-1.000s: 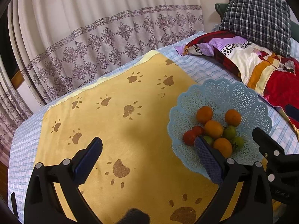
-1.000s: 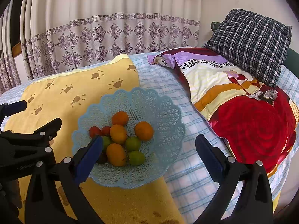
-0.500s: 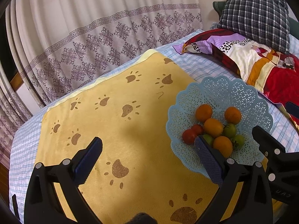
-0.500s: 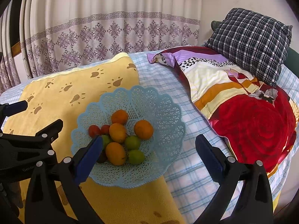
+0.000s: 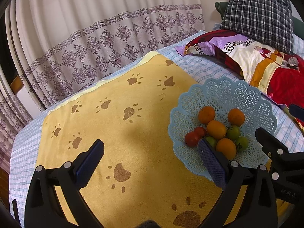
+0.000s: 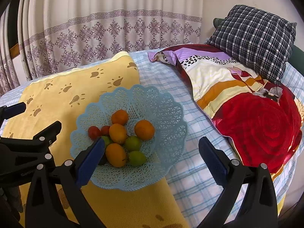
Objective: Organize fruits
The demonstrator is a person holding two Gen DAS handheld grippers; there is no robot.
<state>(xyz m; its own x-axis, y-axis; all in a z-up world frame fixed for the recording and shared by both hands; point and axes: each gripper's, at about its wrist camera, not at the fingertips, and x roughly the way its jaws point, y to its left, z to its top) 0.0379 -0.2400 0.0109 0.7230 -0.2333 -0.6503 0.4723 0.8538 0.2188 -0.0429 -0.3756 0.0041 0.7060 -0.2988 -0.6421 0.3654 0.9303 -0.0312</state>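
Observation:
A light blue lattice basket [image 5: 228, 91] [image 6: 163, 110] sits on the bed, half on a yellow paw-print towel [image 5: 123, 125] [image 6: 62, 95]. It holds several oranges [image 5: 216, 129] [image 6: 144, 129], green fruits [image 5: 233, 132] [image 6: 133, 142] and two red tomatoes [image 5: 191, 139] [image 6: 94, 132]. My left gripper [image 5: 150, 163] is open and empty over the towel, its right finger at the basket's near left rim. My right gripper [image 6: 152, 161] is open and empty above the basket's near right side.
A red, purple and cream folded quilt [image 6: 247, 102] [image 5: 266, 64] lies right of the basket, with a dark plaid pillow [image 6: 254, 38] [image 5: 260, 13] behind it. A patterned curtain [image 5: 95, 38] hangs behind the bed. The blue checked sheet [image 6: 190, 171] runs to the bed's near edge.
Both views have shifted slightly; the basket sits a little lower and closer in the right wrist view. Both grippers stay open and empty. The fruits have not moved.

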